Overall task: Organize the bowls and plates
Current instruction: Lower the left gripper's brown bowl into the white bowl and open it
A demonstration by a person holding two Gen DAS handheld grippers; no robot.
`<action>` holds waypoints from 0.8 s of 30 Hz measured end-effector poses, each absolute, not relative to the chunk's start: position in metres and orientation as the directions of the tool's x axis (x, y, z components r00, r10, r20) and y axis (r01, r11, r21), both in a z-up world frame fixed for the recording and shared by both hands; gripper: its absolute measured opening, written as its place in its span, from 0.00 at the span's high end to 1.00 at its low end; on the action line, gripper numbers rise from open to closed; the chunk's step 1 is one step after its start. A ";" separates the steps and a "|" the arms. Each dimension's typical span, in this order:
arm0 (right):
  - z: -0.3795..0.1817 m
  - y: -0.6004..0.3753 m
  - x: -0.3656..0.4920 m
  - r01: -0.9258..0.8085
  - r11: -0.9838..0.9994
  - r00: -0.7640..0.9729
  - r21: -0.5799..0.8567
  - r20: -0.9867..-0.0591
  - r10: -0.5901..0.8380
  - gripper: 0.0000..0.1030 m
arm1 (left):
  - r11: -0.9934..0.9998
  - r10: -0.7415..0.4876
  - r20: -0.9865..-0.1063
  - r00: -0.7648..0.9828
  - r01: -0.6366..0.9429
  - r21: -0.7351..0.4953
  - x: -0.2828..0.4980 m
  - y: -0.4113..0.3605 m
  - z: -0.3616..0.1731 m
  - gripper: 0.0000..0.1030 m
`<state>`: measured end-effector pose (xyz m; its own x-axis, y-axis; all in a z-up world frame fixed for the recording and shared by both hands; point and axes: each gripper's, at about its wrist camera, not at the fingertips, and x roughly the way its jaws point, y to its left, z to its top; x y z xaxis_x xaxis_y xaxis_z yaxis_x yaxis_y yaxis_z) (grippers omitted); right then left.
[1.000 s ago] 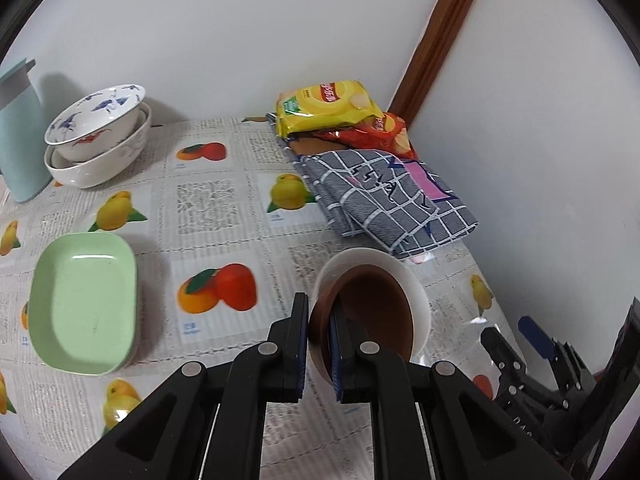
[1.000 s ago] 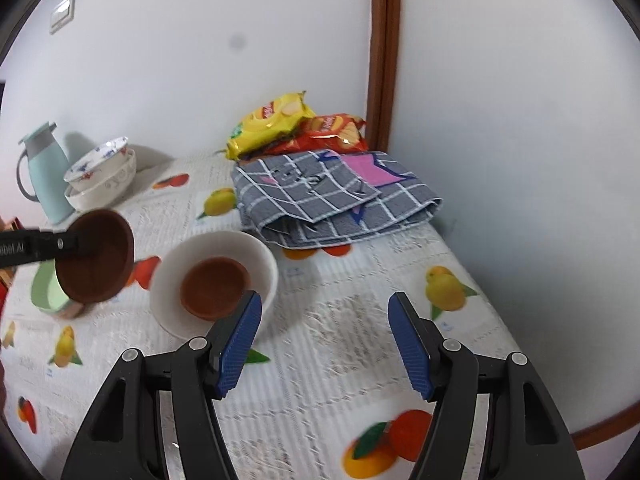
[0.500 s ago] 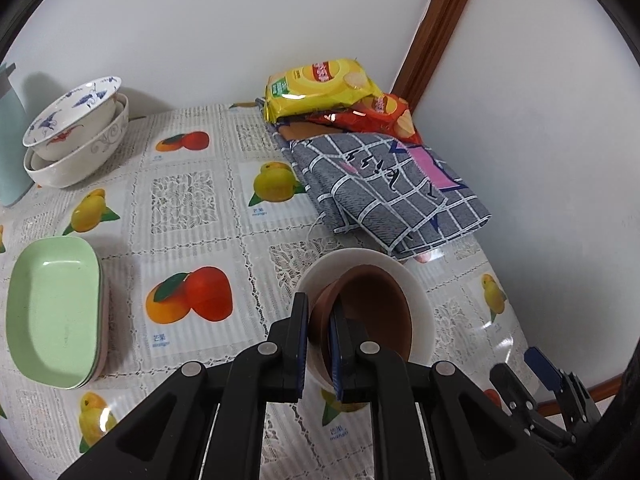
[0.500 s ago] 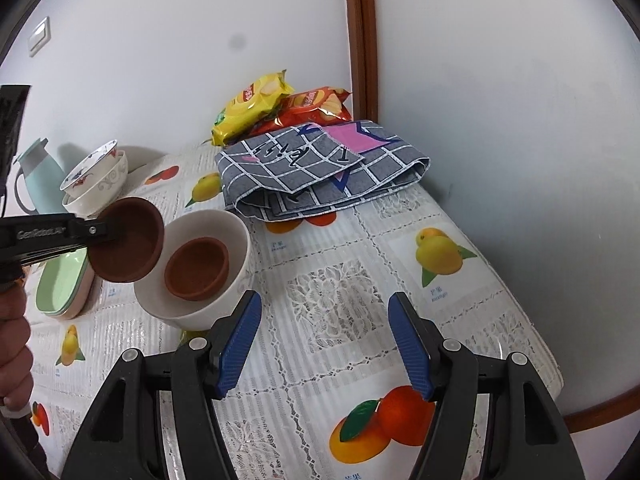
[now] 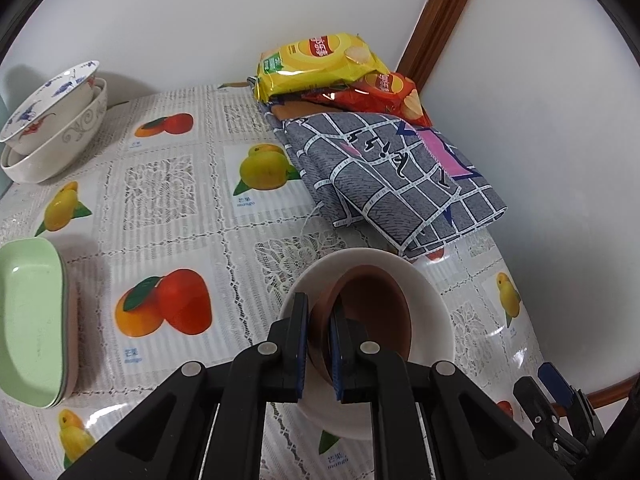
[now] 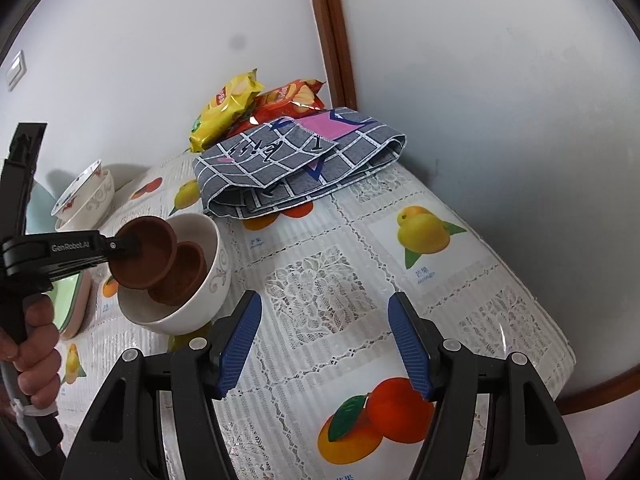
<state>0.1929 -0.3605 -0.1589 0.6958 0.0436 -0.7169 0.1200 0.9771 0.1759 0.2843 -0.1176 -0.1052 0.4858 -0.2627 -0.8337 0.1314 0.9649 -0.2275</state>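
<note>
Left gripper (image 5: 319, 322) pinches brown bowl (image 6: 145, 253); right gripper (image 6: 325, 345) gapes wide.

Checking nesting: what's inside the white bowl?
One brown dish lies in the white bowl; the left claw holds a second, tilted, over it. Bowl's bottom is covered.

Both my fisheye views are bright and evenly lit by soft, diffuse light. Straight lines bow strongly toward the edges, and black corners frame each circular picture. The glossy tablecloth (image 5: 168, 208) shows white glare patches near the desk's edge. Shadows are soft and short. Focus is sharp, with no motion blur.
</note>
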 end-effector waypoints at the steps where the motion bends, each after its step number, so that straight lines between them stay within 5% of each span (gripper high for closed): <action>1: -0.160 -0.361 0.193 0.123 0.976 0.694 0.178 -0.719 0.044 0.37 | 0.963 -0.269 -0.834 0.481 0.133 -0.234 0.285 -0.118 -0.107 0.90; 24: -0.169 -0.347 0.196 0.089 0.985 0.661 0.146 -0.749 0.052 0.37 | 0.943 -0.331 -0.842 0.427 0.133 -0.304 0.293 -0.120 -0.127 0.90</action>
<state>0.1961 -0.3468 -0.1688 0.6610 0.0517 -0.7486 0.0889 0.9852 0.1465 0.2928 -0.1201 -0.1275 0.4267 -0.3309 -0.8417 0.1327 0.9435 -0.3037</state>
